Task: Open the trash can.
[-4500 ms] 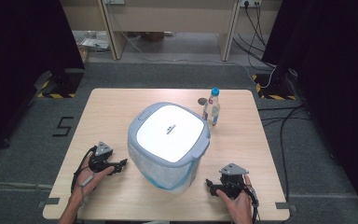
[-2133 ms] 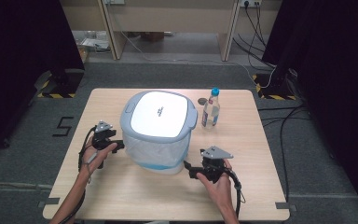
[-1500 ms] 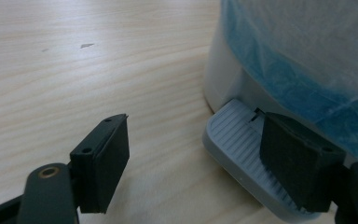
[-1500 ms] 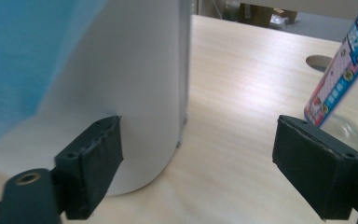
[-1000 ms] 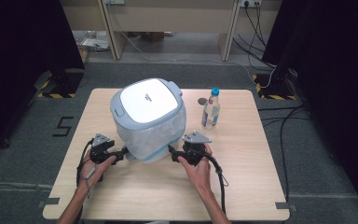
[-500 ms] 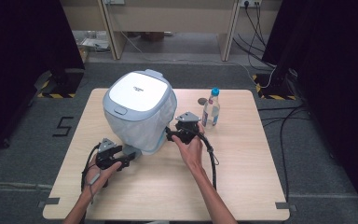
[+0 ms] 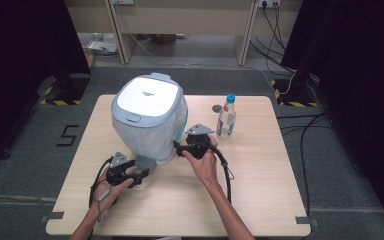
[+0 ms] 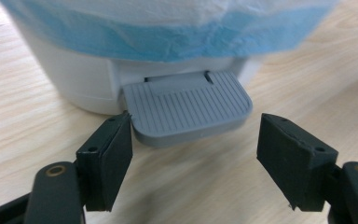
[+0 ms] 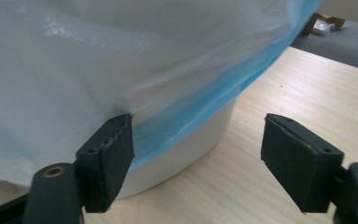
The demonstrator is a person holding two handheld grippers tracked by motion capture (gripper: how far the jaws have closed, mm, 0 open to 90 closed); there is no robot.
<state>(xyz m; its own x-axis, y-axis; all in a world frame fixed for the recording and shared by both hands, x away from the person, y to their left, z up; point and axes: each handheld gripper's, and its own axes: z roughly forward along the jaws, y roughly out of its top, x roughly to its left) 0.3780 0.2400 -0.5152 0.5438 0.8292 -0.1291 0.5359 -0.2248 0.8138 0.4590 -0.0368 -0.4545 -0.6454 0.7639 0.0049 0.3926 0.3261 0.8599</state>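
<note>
Straddling the grey pedal [image 8: 186, 109] of the bin [image 7: 147, 117], the left claw [image 8: 193, 156] stays wide while the right claw [image 9: 196, 161], just narrowing yet still empty, should brace its bag-lined wall squarely.

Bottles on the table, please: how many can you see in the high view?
1. The bottle stands upright near the table's far right side, right of the bin. Another might be hidden behind the bin.
</note>
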